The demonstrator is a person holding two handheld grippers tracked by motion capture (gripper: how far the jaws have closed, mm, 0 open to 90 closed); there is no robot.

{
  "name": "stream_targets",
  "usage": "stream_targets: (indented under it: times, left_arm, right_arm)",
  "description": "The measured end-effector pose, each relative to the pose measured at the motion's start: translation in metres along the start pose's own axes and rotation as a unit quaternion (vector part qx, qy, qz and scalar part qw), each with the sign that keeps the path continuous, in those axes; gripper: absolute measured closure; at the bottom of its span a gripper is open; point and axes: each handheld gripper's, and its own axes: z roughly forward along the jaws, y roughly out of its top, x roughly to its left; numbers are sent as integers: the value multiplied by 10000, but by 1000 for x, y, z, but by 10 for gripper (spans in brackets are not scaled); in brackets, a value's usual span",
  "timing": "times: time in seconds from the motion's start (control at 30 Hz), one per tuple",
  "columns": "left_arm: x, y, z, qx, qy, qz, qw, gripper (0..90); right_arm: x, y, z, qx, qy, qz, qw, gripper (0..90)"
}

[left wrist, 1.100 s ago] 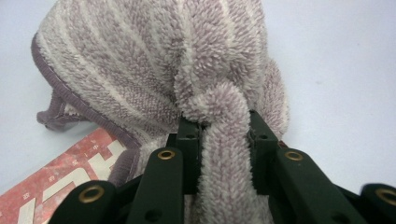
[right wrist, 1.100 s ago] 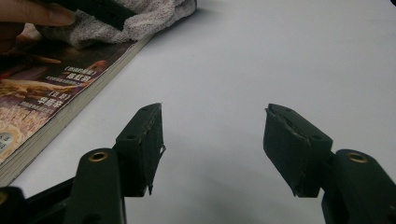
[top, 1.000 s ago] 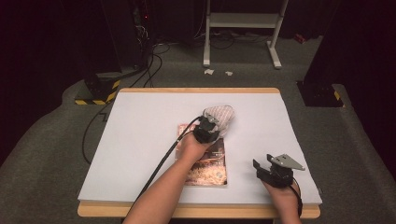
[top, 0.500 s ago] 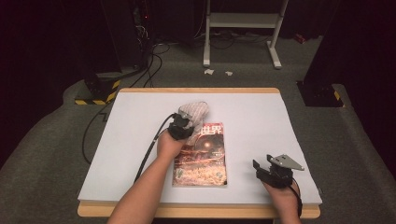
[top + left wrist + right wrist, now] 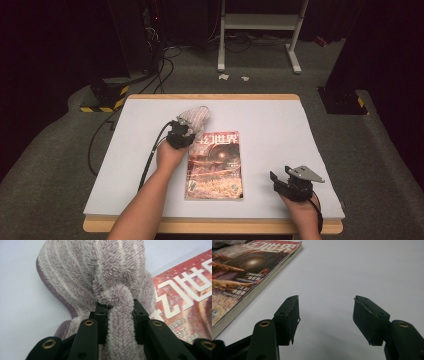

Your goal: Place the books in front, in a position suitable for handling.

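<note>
A striped mauve-and-cream towel (image 5: pixel 196 118) lies bunched on the white table, just past the top left corner of a red magazine (image 5: pixel 215 165). My left gripper (image 5: pixel 183 131) is shut on a fold of the towel (image 5: pixel 120 315), which bulges between the two pads (image 5: pixel 101 317). The magazine (image 5: pixel 185 297) lies flat to the right of the cloth. Near the table's front right, my right gripper (image 5: pixel 280 181) rests open on the bare surface, nothing between its fingers (image 5: pixel 325 317). The magazine (image 5: pixel 244 272) lies to its left.
The white table top (image 5: pixel 280 125) has a wooden rim (image 5: pixel 210 226). Beyond the far edge are cables on the floor (image 5: pixel 165 55), a white stand's legs (image 5: pixel 260 35) and a yellow-black striped base (image 5: pixel 102 97).
My left gripper has dragged the towel leftward off the magazine, uncovering its top part. The right gripper has stayed put.
</note>
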Motion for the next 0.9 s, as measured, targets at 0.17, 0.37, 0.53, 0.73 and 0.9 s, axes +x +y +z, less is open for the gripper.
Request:
stream_targets:
  times: [0.17,0.37,0.53,0.73,0.9]
  left_arm:
    - [-5,3,-4,-119,-106,10,9999,721]
    - [-9,6,-9,-206,-126,36,9997,721]
    - [-10,6,-10,-218,-107,90,9997,721]
    - [-6,1,-10,-142,-53,87,9998,721]
    - [-1,-3,-21,-223,-7,124,9997,721]
  right_arm:
    - [1,0,1,11,10,-5,10000,379]
    - [1,0,1,13,9,-7,10000,379]
    - [2,0,1,17,11,-9,10000,379]
    - [2,0,1,17,14,-6,10000,379]
    - [2,0,1,18,28,3,10000,379]
